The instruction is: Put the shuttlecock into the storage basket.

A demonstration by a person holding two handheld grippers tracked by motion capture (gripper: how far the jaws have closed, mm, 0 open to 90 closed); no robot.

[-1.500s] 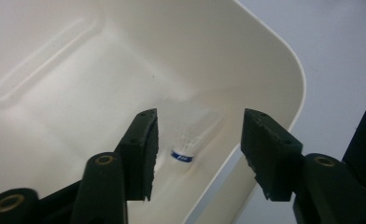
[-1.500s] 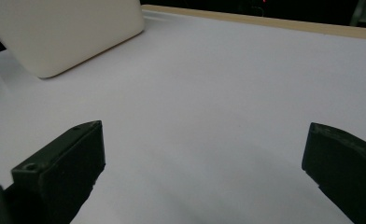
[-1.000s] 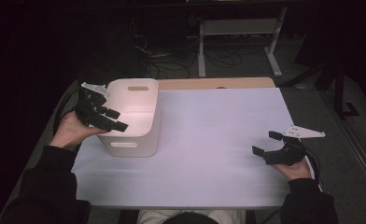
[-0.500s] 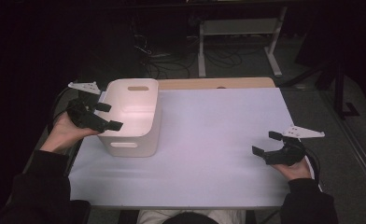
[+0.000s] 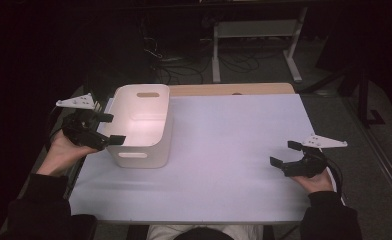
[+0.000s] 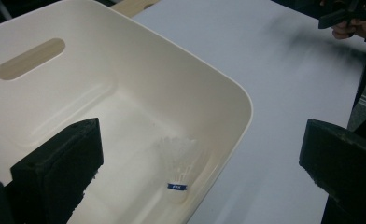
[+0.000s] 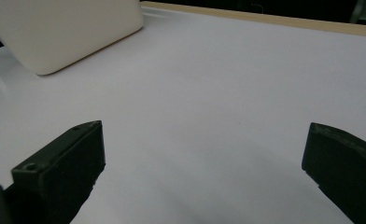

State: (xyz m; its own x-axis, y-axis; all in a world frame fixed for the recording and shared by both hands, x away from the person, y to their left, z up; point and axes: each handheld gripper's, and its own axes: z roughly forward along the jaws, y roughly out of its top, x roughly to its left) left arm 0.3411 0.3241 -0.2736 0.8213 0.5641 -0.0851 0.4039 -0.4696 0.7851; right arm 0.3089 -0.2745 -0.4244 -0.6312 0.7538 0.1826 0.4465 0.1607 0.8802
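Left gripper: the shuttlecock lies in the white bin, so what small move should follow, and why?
Probably draw the left gripper back from the bin. Its jaws have just been opening and hold nothing, and the shuttlecock lies free on the bin's floor. The right gripper waits open over the table.

1. The counter (image 5: pixel 224 150) is pale, with a wooden strip along its far edge.
2. Behind the counter, a white metal stand (image 5: pixel 256 37) rests on the dark floor (image 5: pixel 334 100).
3. Near that stand, cables (image 5: pixel 184 67) trail in dim light.

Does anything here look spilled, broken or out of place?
Nothing stands out. The white bin sits upright on the table, and a shuttlecock lies on its side inside it, seemingly undamaged. Both grippers are open and hold nothing.
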